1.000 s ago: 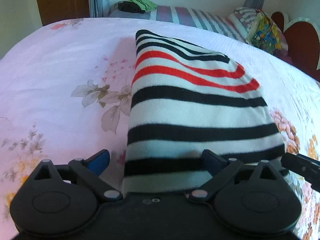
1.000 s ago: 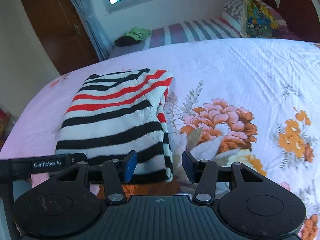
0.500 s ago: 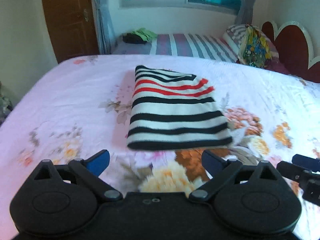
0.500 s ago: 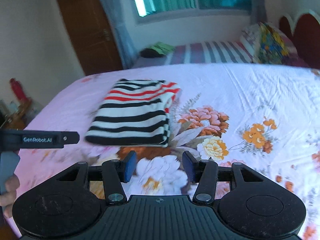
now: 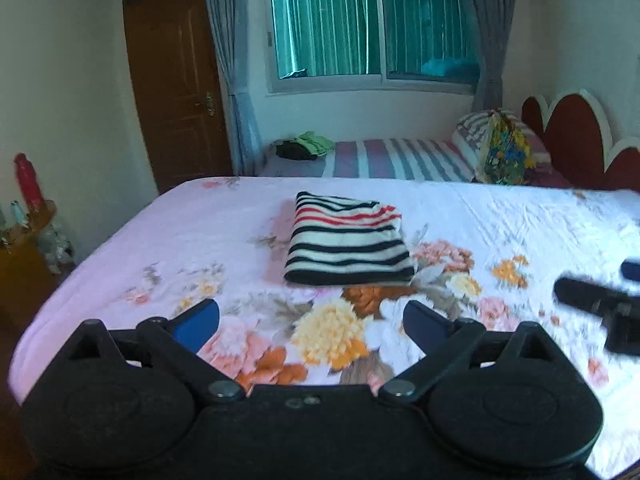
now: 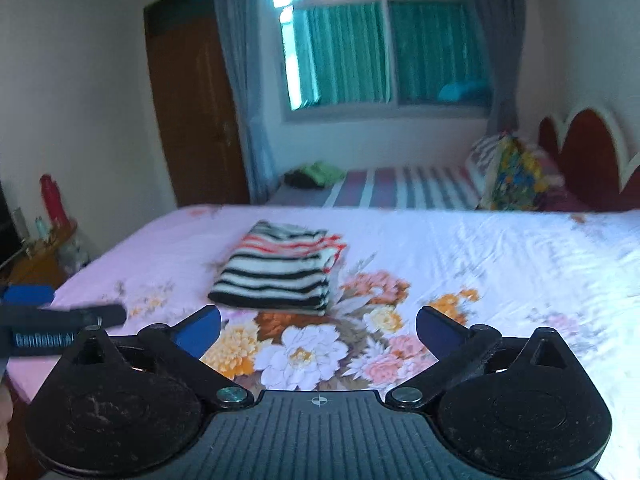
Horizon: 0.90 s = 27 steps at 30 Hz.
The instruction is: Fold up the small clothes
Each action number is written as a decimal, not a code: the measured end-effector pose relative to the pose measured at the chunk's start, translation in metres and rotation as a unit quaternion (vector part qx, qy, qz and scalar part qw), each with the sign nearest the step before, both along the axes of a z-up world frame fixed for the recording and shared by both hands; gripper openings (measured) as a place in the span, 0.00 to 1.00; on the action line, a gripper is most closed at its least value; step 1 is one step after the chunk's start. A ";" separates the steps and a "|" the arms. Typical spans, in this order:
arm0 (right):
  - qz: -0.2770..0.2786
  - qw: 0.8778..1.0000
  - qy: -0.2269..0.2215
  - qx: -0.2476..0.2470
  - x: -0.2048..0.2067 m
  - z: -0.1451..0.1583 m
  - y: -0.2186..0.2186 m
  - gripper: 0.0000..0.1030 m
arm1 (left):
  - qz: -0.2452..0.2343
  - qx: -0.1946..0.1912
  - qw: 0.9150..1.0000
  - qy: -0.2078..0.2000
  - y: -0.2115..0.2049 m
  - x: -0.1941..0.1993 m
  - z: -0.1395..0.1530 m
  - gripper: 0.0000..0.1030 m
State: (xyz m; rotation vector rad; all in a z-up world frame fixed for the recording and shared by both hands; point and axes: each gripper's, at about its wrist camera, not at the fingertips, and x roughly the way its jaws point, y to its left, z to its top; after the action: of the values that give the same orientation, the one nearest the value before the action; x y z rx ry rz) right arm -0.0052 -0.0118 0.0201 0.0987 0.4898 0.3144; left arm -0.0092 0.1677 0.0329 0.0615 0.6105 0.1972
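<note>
On the floral bedsheet (image 5: 192, 240) of the near bed lies the striped garment (image 5: 347, 240), folded into a neat rectangle with black, white and red bands, toward the far left part of the sheet and just beside a cluster of printed flowers. Both grippers hang above the near edge of the bed, well apart from the garment. The left gripper (image 5: 311, 322) has its blue-padded fingers spread wide with nothing between them but the sheet below. The right gripper (image 6: 318, 330) has just been opening its jaws, which now stand wide, and nothing is caught in them either. In the right wrist view the left gripper shows as a dark bar at the left edge, blurred. Beyond the bed stand a second bed with a striped cover (image 5: 392, 158), a patterned pillow (image 5: 505, 152), what looks like a small heap of green and dark clothes (image 5: 306, 146), a wooden door (image 5: 176, 80) and a curtained window (image 5: 368, 28).
</note>
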 end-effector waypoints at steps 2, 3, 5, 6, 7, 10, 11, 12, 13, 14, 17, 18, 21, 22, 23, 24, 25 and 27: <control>-0.009 1.000 -0.015 -0.007 -0.015 0.007 0.000 1.00 | 0.000 0.003 1.000 0.001 -0.004 -0.011 0.002 0.95; -0.010 1.000 -0.018 -0.007 -0.021 0.009 0.000 1.00 | -0.001 -0.002 1.000 0.002 -0.004 -0.017 0.002 0.95; -0.008 1.000 -0.023 -0.003 -0.033 0.012 0.000 1.00 | 0.001 -0.010 1.000 0.006 -0.004 -0.025 0.003 0.95; -0.008 1.000 -0.026 -0.003 -0.038 0.014 0.000 1.00 | 0.001 -0.011 1.000 0.005 -0.004 -0.029 0.003 0.95; -0.008 1.000 -0.029 -0.004 -0.043 0.015 0.001 1.00 | 0.001 -0.011 1.000 0.004 -0.004 -0.034 0.004 0.95; -0.008 0.999 -0.034 -0.005 -0.054 0.017 0.002 1.00 | 0.002 -0.015 1.000 0.004 -0.003 -0.044 0.005 0.95; -0.008 0.999 -0.035 -0.006 -0.058 0.018 0.001 1.00 | 0.004 -0.017 1.000 0.004 -0.003 -0.046 0.006 0.95; -0.009 0.999 -0.036 -0.007 -0.060 0.018 0.002 1.00 | 0.006 -0.019 1.000 0.004 -0.002 -0.049 0.006 0.95; -0.009 0.999 -0.037 -0.007 -0.062 0.019 0.001 1.00 | 0.006 -0.024 1.000 0.004 -0.001 -0.050 0.007 0.95; -0.009 0.999 -0.038 -0.007 -0.063 0.018 0.002 1.00 | 0.008 -0.026 1.000 0.005 0.000 -0.051 0.008 0.95; -0.013 0.999 -0.039 -0.005 -0.065 0.019 0.001 1.00 | 0.012 -0.026 1.000 0.006 0.002 -0.052 0.008 0.95; -0.014 0.999 -0.039 -0.006 -0.066 0.019 0.001 1.00 | 0.014 -0.028 0.999 0.007 0.003 -0.052 0.008 0.95; -0.017 0.999 -0.041 -0.003 -0.068 0.021 -0.001 1.00 | 0.019 -0.028 0.999 0.003 0.005 -0.055 0.009 0.95; -0.017 0.999 -0.041 -0.005 -0.067 0.021 -0.001 1.00 | 0.023 -0.029 0.999 0.000 0.006 -0.056 0.009 0.95; -0.018 0.999 -0.042 -0.007 -0.067 0.021 0.000 1.00 | 0.024 -0.030 0.999 -0.001 0.007 -0.056 0.009 0.95; -0.020 0.999 -0.043 -0.009 -0.067 0.021 0.000 1.00 | 0.025 -0.033 0.999 -0.002 0.008 -0.056 0.010 0.95; -0.022 0.999 -0.044 -0.011 -0.067 0.021 0.000 1.00 | 0.027 -0.035 0.999 -0.001 0.009 -0.056 0.010 0.95; -0.024 0.999 -0.041 -0.014 -0.066 0.020 0.001 1.00 | 0.029 -0.038 0.999 0.000 0.011 -0.056 0.011 0.96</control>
State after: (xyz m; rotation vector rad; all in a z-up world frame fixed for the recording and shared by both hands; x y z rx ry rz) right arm -0.0708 -0.0109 0.0401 0.0698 0.4088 0.2635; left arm -0.0649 0.1788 0.0436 -0.0294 0.6204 0.2294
